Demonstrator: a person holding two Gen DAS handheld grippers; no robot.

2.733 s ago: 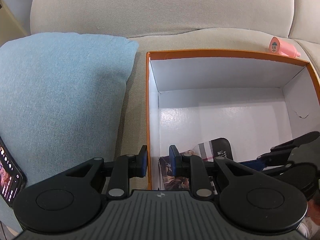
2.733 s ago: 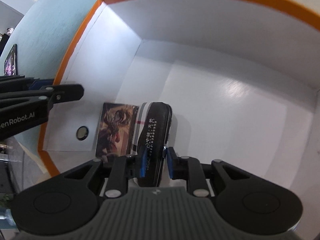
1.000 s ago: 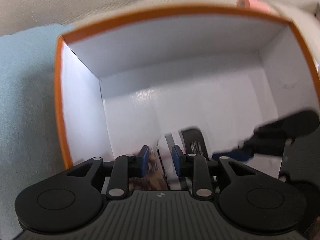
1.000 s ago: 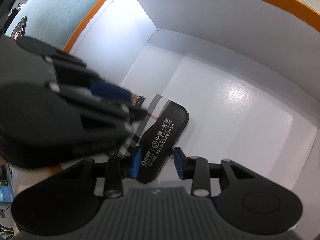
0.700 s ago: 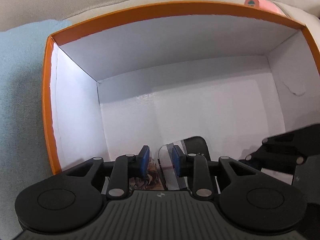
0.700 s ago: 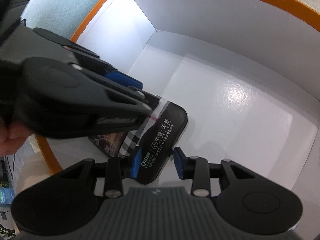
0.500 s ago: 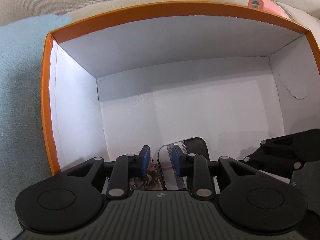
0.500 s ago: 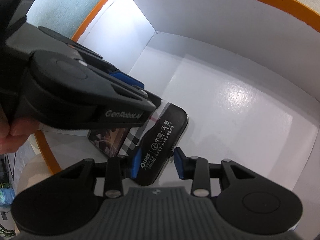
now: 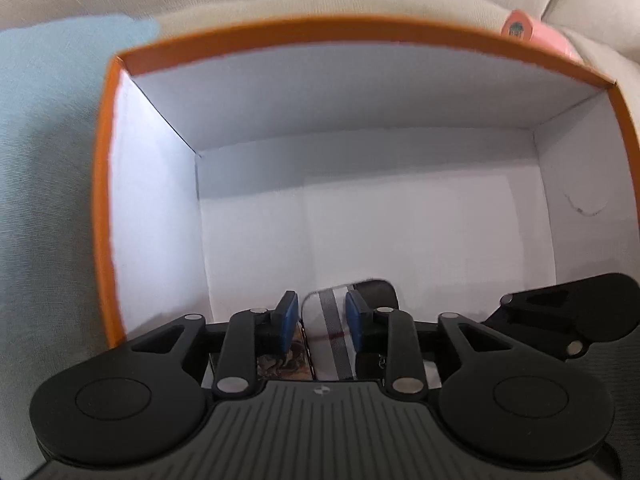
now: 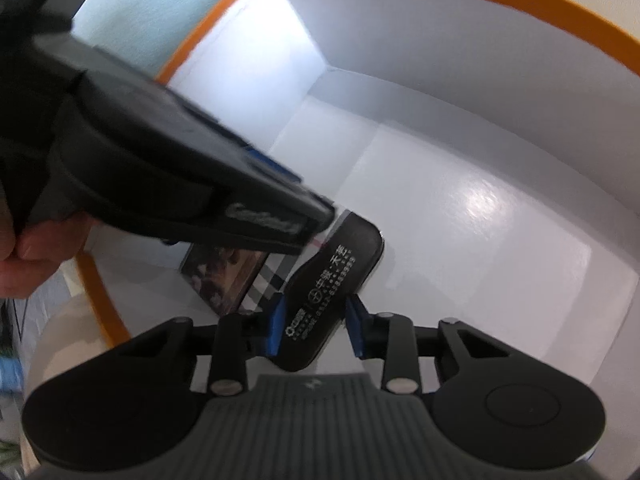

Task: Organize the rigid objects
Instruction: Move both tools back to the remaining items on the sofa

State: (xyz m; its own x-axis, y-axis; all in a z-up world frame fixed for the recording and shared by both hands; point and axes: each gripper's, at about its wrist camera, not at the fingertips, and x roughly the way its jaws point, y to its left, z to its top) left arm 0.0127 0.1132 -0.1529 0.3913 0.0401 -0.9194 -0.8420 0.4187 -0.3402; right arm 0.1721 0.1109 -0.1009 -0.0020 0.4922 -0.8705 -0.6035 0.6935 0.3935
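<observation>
Left gripper (image 9: pixel 322 322) is opening off the plaid-and-black case (image 10: pixel 320 304), which lies in the box's (image 9: pixel 105 216) near-left corner beside a picture card (image 10: pixel 224 276). Right gripper (image 10: pixel 316 330) is closing around it, probably to nudge it straight.

I see a black case (image 10: pixel 334 280) with white print and a plaid side lying flat in the near left corner of the orange-rimmed white box (image 9: pixel 248 120). Just beside it, toward the left wall, lies what looks like a picture card (image 10: pixel 226 276), though it's blurred.
</observation>
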